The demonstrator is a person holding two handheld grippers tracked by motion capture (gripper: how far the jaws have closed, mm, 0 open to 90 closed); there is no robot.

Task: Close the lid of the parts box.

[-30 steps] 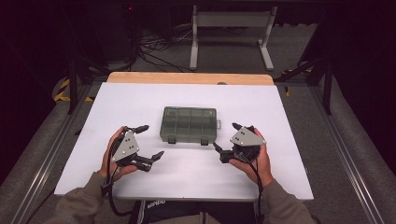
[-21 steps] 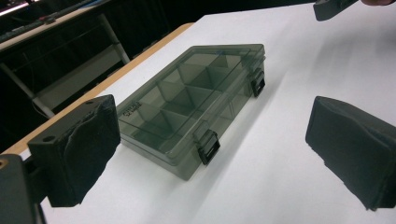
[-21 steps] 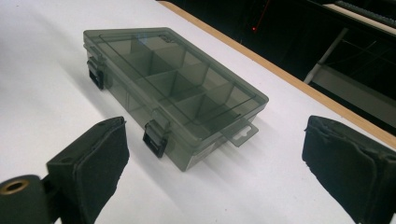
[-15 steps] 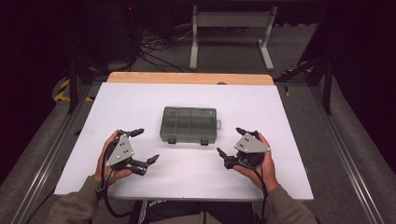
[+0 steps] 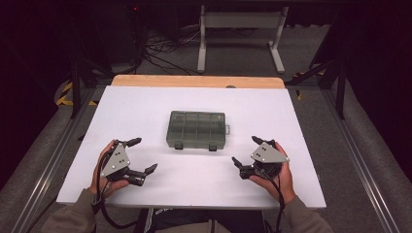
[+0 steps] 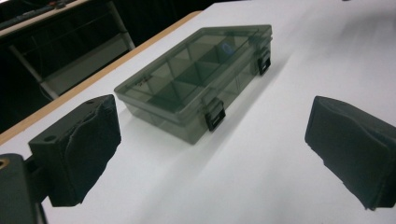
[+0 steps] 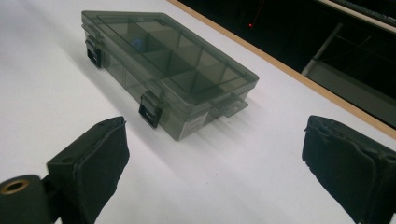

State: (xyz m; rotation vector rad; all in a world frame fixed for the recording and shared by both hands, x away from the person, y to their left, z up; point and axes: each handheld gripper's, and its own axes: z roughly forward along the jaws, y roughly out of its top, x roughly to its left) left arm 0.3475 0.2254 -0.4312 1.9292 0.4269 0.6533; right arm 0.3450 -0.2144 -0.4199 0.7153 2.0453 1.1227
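A smoky translucent compartment box [image 5: 197, 129] lies flat near the middle of the white table [image 5: 145, 104], its lid closed and two black latches [image 6: 215, 114] on the side facing the person — both latches look shut. A small blue item shows through the lid in one compartment; what it is I cannot tell. The left gripper [image 5: 138, 156] rests near the table's front edge toward the left corner, its fingers [image 6: 77, 149] spread wide apart and holding nothing. The right gripper [image 5: 247, 151] sits near the front edge toward the right corner, its fingers [image 7: 91, 165] likewise wide apart and empty. Both grippers stand clear of the box — neither touches it.
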